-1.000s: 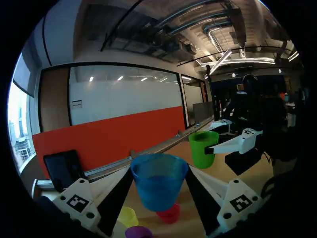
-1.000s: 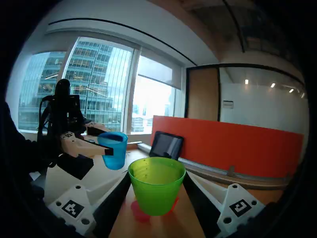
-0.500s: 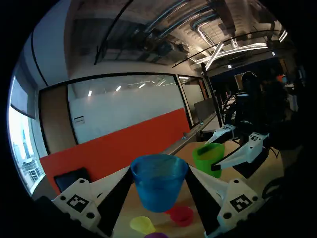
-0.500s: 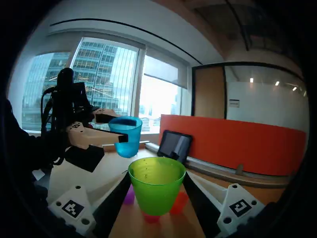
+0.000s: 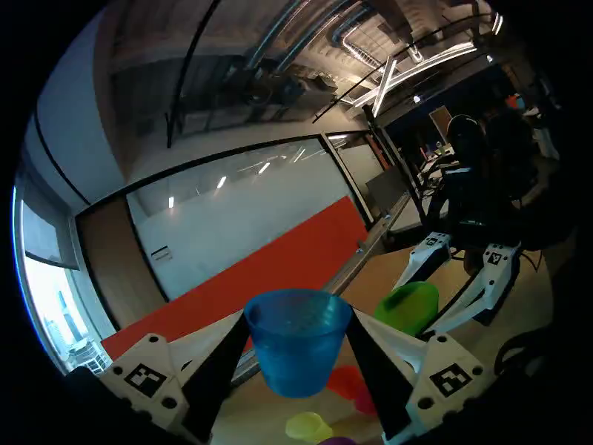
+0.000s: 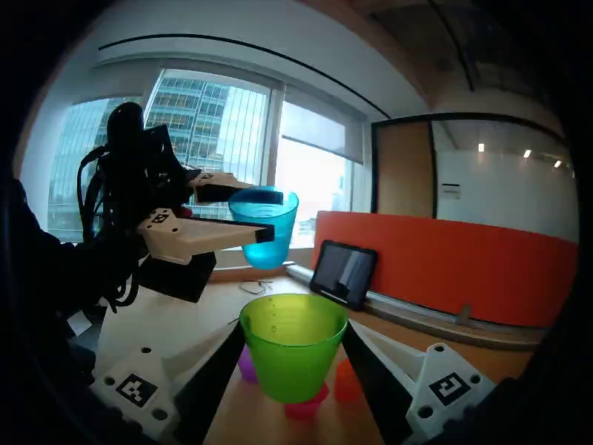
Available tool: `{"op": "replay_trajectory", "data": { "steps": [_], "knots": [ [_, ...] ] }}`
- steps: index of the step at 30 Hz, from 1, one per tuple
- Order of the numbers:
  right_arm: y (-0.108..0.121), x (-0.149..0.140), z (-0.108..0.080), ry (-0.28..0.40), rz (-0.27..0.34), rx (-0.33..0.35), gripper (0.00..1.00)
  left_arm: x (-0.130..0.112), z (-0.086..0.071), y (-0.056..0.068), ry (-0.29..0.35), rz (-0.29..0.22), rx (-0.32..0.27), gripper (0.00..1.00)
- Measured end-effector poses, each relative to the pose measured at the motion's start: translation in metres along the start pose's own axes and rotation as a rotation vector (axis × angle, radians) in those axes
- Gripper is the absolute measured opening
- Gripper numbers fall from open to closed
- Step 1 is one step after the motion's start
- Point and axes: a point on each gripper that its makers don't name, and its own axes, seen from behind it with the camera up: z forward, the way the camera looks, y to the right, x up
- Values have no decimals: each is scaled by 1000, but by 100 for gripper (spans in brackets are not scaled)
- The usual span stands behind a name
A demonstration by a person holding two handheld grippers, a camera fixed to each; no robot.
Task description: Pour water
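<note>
two grippers, the left gripper and the right gripper, each with two fingers and two square black-and-white markers in its own view. two big cups, one blue cup and one green cup, one between each gripper's fingers. on the table, the left gripper view has four small cups: one orange cup, one pink cup, one yellow cup and one purple cup, the last cut by the edge, so probably a cup. the right gripper view has three small cups. one dark tablet. one orange wall panel.
</note>
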Motion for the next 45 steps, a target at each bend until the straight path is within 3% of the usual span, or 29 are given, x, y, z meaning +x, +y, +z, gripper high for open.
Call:
{"op": "replay_trajectory", "data": {
  "steps": [6, 28, 45],
  "knots": [
    [-6, -2, 6, 0, 7, 18, 92, 9, 0, 1, 17, 50, 3, 88],
    [-28, -10, 20, -6, 11, 72, 92, 35, 3, 1, 31, 337, 35, 88],
    [-33, -11, 23, -7, 8, 82, 92, 47, 6, -4, 47, 494, 59, 87]
  ]
}}
